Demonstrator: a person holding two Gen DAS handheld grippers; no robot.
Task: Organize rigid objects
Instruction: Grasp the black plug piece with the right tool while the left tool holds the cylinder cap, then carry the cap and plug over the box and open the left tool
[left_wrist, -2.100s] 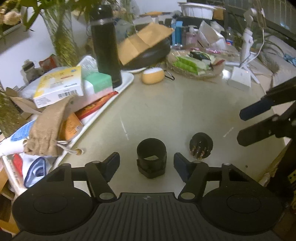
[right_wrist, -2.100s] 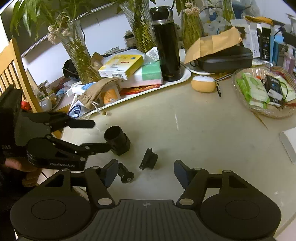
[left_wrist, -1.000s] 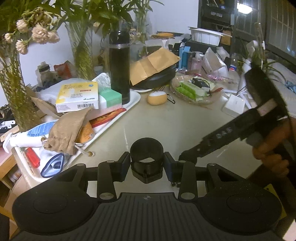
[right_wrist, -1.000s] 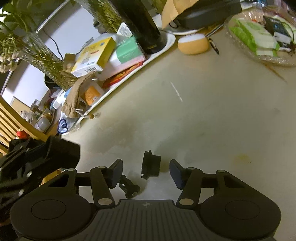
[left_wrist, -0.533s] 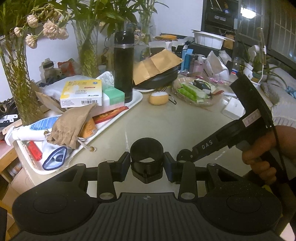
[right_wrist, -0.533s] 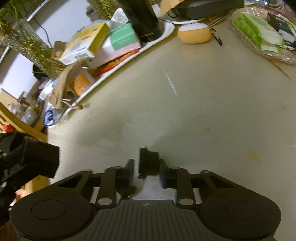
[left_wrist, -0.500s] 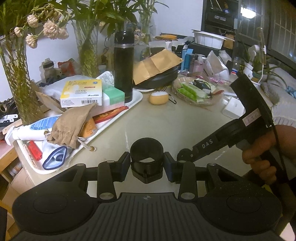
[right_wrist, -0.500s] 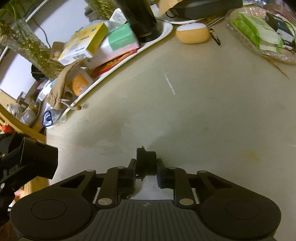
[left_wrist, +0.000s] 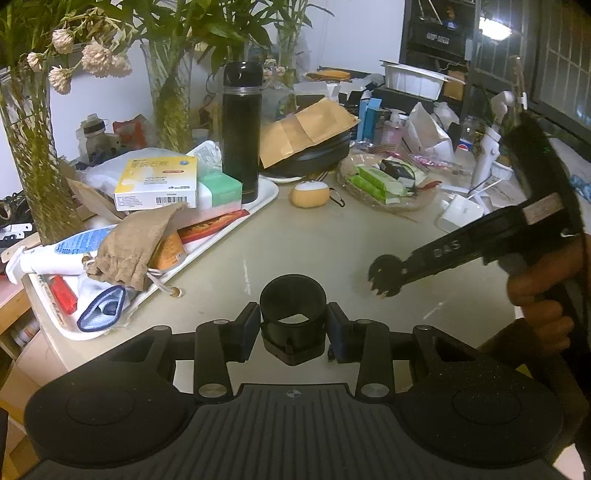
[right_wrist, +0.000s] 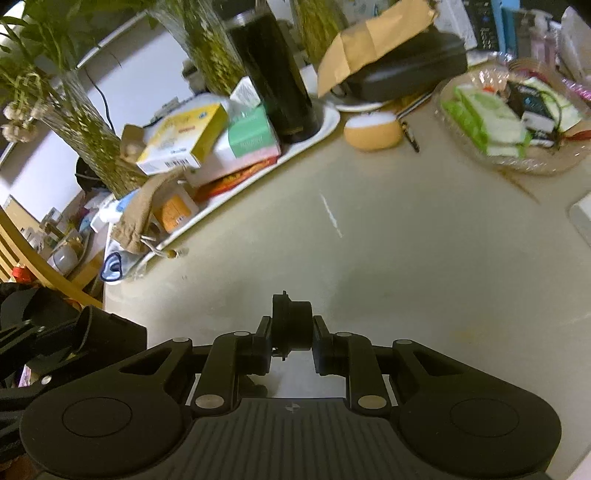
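My left gripper (left_wrist: 291, 325) is shut on a black hollow cylinder (left_wrist: 293, 317) with a squarish base and holds it above the beige table (left_wrist: 295, 243). My right gripper (right_wrist: 291, 339) is shut on a small black round plug piece (right_wrist: 291, 325), lifted off the table. In the left wrist view the right gripper (left_wrist: 391, 275) comes in from the right with the plug piece (left_wrist: 384, 273) at its tip, its pins showing. In the right wrist view the left gripper with the cylinder (right_wrist: 96, 332) shows at the far left.
A white tray (left_wrist: 266, 195) at left holds boxes, a burlap pouch (left_wrist: 136, 243) and a black flask (left_wrist: 242, 133). Behind stand a yellow pod (left_wrist: 310, 194), a glass dish of packets (left_wrist: 384, 184), a black case under an envelope (left_wrist: 306, 133), and flower vases.
Both grippers closed on their pieces and lifted them. In the last half second the right gripper rose with the plug piece; the left one holds the cylinder still.
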